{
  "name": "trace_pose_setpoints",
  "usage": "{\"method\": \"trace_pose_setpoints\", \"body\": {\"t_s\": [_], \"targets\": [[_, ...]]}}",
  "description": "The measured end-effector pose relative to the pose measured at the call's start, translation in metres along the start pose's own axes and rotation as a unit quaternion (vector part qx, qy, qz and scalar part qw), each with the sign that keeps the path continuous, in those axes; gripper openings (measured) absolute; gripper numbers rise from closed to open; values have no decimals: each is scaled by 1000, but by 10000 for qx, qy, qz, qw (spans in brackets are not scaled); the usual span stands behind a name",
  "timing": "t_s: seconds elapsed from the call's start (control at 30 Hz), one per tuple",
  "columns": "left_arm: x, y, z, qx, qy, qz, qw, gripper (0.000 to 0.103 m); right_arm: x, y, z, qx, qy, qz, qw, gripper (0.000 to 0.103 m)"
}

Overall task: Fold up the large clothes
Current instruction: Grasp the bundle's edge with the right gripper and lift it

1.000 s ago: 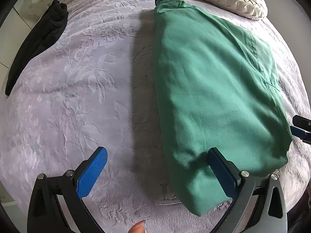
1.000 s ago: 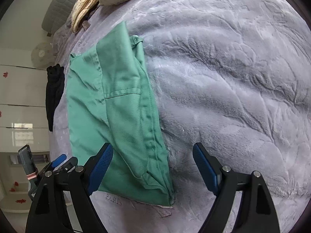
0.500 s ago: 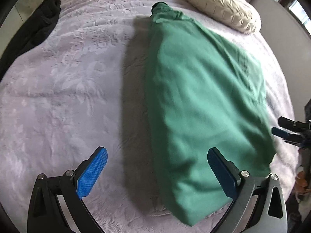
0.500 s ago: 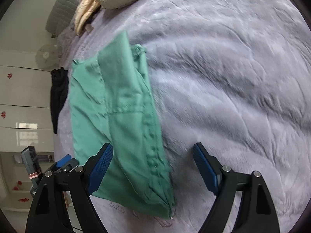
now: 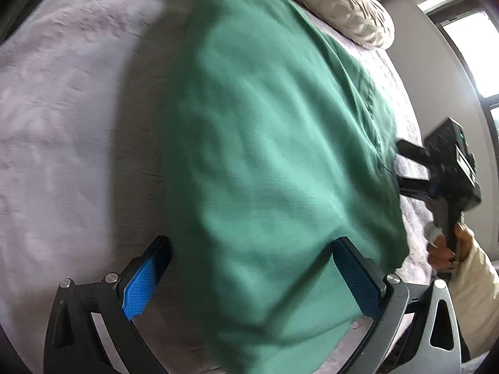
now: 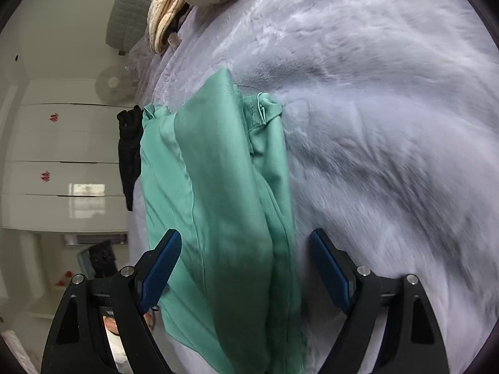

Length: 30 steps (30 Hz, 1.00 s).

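We hold both grippers, left [image 5: 249,277] and right [image 6: 246,268], wide open above the folded green garment [image 5: 265,155] lying near the bed's [image 5: 62,124] edge.

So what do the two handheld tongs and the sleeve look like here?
Both the left tongs and right tongs have black arms with silver rivets and blue textured pads. The right unit's black body carries a small green light; its holder wears a cream sleeve.

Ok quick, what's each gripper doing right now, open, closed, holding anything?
Left gripper: open, fingers either side of the green garment, not pressing it.
Right gripper: open, fingers straddling the garment's near edge, holding nothing.
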<state>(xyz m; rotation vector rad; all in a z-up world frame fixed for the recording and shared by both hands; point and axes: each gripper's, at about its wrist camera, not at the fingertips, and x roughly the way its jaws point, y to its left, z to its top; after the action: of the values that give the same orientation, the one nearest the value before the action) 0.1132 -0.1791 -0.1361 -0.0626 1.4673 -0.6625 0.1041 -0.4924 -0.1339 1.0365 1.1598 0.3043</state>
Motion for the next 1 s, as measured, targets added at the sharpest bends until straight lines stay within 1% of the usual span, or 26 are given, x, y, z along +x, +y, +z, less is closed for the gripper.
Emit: {"method": "trace_pose_setpoints", "body": {"t_s": [0.03, 0.1, 0.13, 0.23, 0.3, 0.37, 0.4, 0.43, 0.47, 0.5, 0.53, 0.57, 0.63, 0.8, 0.93, 1.0], "targets": [[5, -5, 1, 26, 23, -47, 10000, 103, 4, 3, 3, -29, 35, 62, 10000, 87], [12, -10, 4, 80, 9, 98, 9999, 103, 11, 13, 9, -178, 123, 325, 9992, 87], [17, -9, 5, 98, 25, 93, 9999, 103, 15, 18, 12, -289, 136, 395, 9987, 87], [26, -2, 4, 31, 79, -42, 10000, 103, 28, 14, 18, -337, 257, 334, 9985, 87], [25, -4, 6, 83, 78, -37, 9999, 103, 32, 5, 20, -155, 226, 459, 9986, 87], [22, -9, 5, 208, 19, -17, 9998, 92, 31, 1, 21, 60, 94, 611, 9981, 86], [20, -13, 5, 279, -15, 43, 9996, 84, 31, 2, 22, 124, 101, 662, 9977, 71], [17, -15, 4, 338, -67, 66, 9994, 74, 32, 2, 22, 147, 130, 622, 9979, 55], [11, -16, 2, 384, -116, 78, 9992, 69, 34, 3, 23, 179, 167, 567, 9981, 29], [6, -17, 2, 415, -151, 58, 9990, 59, 32, 4, 21, 223, 109, 655, 9975, 22], [0, -17, 2, 433, -188, 4, 9989, 53, 30, 7, 18, 225, 58, 748, 9969, 20], [-7, -18, 2, 459, -217, -50, 9987, 51, 26, 11, 16, 230, -3, 892, 9957, 18], [-20, -22, 1, 563, -281, -134, 9979, 46, 20, 21, 10, 252, -80, 1170, 9928, 16], [-62, -22, -1, 784, -455, -424, 9950, 45, 3, 65, -6, 67, -289, 1366, 9902, 16], [-104, -3, -23, 950, -496, -561, 9927, 45, 4, 96, -28, 78, -388, 1428, 9890, 16], [-120, 9, -34, 995, -427, -575, 9925, 45, 11, 113, -48, 99, -386, 1424, 9890, 16]]}}
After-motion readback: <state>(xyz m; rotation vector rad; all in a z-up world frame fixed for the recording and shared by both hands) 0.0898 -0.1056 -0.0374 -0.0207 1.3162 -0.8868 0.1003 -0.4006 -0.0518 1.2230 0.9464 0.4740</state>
